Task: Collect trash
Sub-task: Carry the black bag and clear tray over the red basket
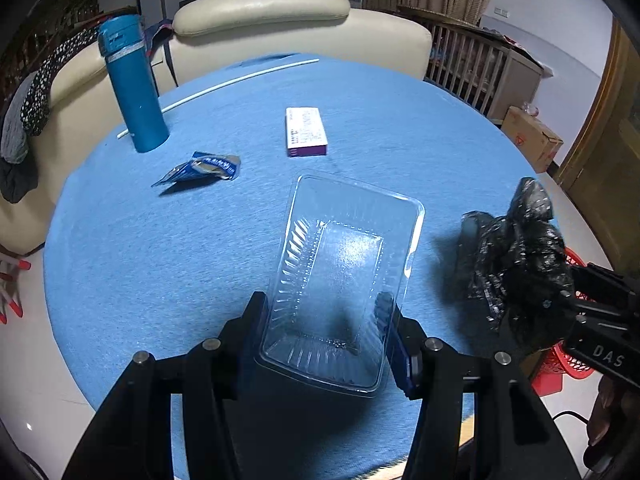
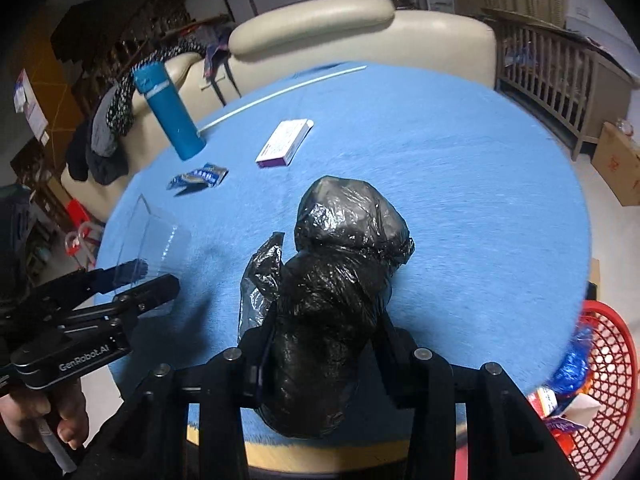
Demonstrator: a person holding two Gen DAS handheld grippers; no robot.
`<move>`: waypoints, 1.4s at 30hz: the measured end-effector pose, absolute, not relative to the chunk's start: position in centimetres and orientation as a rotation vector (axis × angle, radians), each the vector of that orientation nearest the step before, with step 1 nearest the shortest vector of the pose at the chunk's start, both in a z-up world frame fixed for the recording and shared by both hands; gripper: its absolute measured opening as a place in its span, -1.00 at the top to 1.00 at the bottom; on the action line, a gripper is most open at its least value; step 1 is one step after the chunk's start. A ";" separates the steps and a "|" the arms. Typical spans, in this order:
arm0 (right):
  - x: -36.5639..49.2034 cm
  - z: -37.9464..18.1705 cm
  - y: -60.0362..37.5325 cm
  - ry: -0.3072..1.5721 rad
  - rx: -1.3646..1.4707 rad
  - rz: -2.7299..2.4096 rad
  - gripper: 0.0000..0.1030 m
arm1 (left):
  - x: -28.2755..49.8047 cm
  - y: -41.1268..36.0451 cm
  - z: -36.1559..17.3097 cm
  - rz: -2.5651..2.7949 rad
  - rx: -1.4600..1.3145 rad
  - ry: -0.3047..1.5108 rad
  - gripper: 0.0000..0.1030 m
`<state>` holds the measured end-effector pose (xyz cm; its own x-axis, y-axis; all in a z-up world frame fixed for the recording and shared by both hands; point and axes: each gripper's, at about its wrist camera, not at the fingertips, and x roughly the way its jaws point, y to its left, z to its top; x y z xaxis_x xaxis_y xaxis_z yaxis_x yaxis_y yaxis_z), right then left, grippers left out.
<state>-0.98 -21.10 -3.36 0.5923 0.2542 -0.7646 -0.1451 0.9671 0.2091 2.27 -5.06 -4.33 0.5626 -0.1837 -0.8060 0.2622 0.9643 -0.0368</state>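
Note:
My left gripper [image 1: 324, 308] is shut on a clear plastic tray [image 1: 344, 264] and holds it above the blue table; it also shows in the right wrist view [image 2: 156, 248]. My right gripper [image 2: 324, 320] is shut on a crumpled black plastic bag [image 2: 340, 272], seen at the right in the left wrist view [image 1: 516, 252]. A blue snack wrapper [image 1: 204, 170] and a white and purple box [image 1: 306, 131] lie on the table further back. A red basket [image 2: 608, 384] with trash in it stands low at the right, beside the table.
A tall blue bottle [image 1: 134, 88] stands at the back left of the round blue table [image 1: 160, 260]. A white straw-like rod [image 1: 224, 86] lies along the far edge. A cream sofa [image 1: 280, 20] stands behind. A cardboard box [image 1: 532, 136] sits on the floor at right.

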 end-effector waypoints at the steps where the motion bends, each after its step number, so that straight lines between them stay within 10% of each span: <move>1: -1.3 -3.1 -21.5 0.901 0.136 0.227 0.12 | 2.1 -5.4 -4.2 -0.265 0.096 0.935 -0.10; 42: -10.3 -1.3 -39.1 0.742 0.375 -0.063 0.12 | -1.5 -19.0 -1.1 -0.467 0.321 0.848 -0.10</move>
